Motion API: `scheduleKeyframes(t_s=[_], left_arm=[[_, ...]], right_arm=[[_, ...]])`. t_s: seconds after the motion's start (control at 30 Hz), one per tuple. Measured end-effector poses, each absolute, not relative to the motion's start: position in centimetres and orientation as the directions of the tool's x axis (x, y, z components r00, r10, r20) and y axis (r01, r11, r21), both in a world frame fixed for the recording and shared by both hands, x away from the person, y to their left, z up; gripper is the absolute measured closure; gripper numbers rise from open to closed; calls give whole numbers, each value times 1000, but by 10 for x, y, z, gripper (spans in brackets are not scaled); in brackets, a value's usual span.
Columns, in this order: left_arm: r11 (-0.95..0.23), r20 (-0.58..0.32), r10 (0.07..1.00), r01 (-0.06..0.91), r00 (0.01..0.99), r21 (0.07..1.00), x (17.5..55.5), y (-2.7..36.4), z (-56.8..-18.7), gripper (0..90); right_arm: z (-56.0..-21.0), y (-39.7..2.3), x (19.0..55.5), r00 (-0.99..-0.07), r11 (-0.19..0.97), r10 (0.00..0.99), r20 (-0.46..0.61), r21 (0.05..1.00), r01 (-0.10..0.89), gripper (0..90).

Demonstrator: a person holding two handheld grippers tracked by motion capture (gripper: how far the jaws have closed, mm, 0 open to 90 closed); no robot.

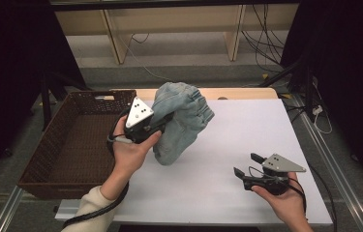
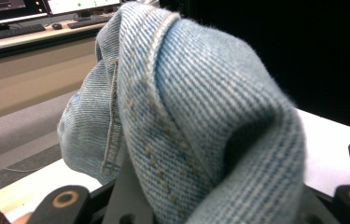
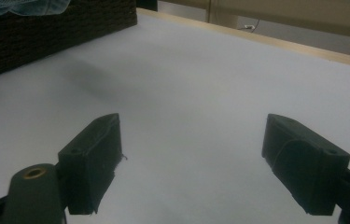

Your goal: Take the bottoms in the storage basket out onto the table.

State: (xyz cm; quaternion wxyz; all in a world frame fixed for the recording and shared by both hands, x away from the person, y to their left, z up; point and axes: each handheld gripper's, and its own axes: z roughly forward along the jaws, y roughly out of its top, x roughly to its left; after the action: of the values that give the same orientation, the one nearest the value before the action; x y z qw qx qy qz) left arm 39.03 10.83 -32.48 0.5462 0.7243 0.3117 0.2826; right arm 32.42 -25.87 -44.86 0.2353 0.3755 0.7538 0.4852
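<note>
The left gripper [image 1: 162,122] pinches the bunched jeans [image 1: 181,121] above the counter [image 1: 247,130], beside the basket [image 1: 72,145] (right gripper [image 1: 247,166] jaws spread, empty), so a thin hold may let them slip.

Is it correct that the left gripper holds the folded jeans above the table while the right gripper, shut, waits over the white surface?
Not quite: the right gripper is open, its jaws wide apart in the right gripper view. The left gripper does hold the jeans above the table.
</note>
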Motion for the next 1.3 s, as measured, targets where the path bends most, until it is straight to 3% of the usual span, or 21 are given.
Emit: scheduleKeyframes(t_s=[1.3], left_arm=[[-245,65,717,164,694,955,398,69,-346,717]], right_arm=[[-448,-260,324,-606,243,796,11,910,337,208]])
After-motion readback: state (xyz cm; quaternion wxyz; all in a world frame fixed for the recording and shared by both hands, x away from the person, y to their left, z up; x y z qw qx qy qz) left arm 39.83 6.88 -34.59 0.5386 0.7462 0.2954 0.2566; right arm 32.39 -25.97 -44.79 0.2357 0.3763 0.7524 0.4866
